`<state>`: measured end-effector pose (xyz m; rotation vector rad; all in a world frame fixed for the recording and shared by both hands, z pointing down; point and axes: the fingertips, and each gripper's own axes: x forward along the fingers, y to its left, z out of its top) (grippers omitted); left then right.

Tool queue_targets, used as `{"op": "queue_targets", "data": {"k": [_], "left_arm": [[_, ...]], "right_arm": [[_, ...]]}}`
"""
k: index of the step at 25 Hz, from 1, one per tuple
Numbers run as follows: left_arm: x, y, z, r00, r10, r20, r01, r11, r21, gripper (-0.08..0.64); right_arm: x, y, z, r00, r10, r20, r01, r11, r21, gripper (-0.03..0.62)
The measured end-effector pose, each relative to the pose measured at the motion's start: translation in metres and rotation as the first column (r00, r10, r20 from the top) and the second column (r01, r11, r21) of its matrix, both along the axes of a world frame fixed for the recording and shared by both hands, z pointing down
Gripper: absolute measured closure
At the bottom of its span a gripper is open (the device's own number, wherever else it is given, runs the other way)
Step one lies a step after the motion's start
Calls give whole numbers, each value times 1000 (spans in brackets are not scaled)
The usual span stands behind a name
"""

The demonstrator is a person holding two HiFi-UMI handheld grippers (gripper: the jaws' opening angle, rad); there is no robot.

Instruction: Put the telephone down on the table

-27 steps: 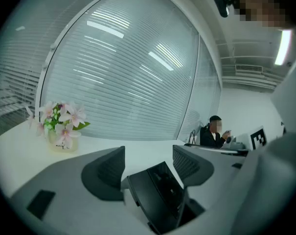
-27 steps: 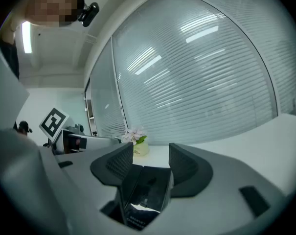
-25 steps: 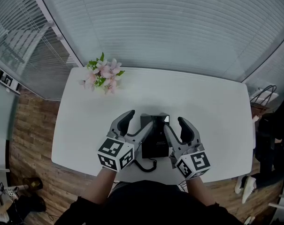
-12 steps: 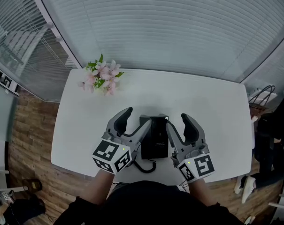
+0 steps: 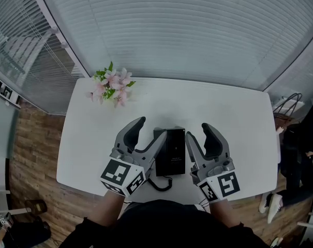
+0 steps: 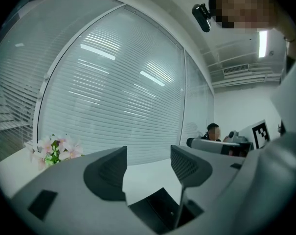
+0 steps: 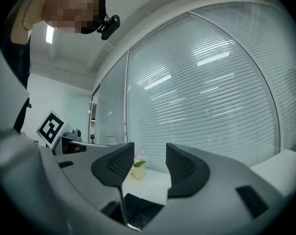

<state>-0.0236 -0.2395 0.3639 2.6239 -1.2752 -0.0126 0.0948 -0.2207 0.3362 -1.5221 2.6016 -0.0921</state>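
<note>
**Inventory by count, head view.**

- One white table [image 5: 228, 112].
- One black telephone [image 5: 172, 150] at six o'clock on the table, with one coiled cord [image 5: 159, 183].
- One bunch of pink flowers [image 5: 110, 83] at ten o'clock.
- Two grippers, both mine: left gripper [image 5: 151, 129] at seven o'clock and right gripper [image 5: 197, 132] at five o'clock. Each has two jaws, closing, with nothing between them.
- Two marker cubes, one per gripper: left cube [image 5: 121, 175] and right cube [image 5: 221, 185].
- One bag [image 5: 288, 105], off the table at three o'clock.
- One person [image 5: 301, 159] at four o'clock.
</note>
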Motion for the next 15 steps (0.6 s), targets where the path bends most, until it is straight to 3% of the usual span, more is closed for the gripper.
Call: {"op": "queue_targets", "data": {"k": [15], "left_arm": [[-9, 1, -10, 999, -30, -23, 31, 999, 30, 396]], "right_arm": [[-2, 2, -6, 1000, 8, 2, -8, 1000, 25, 466]]}}
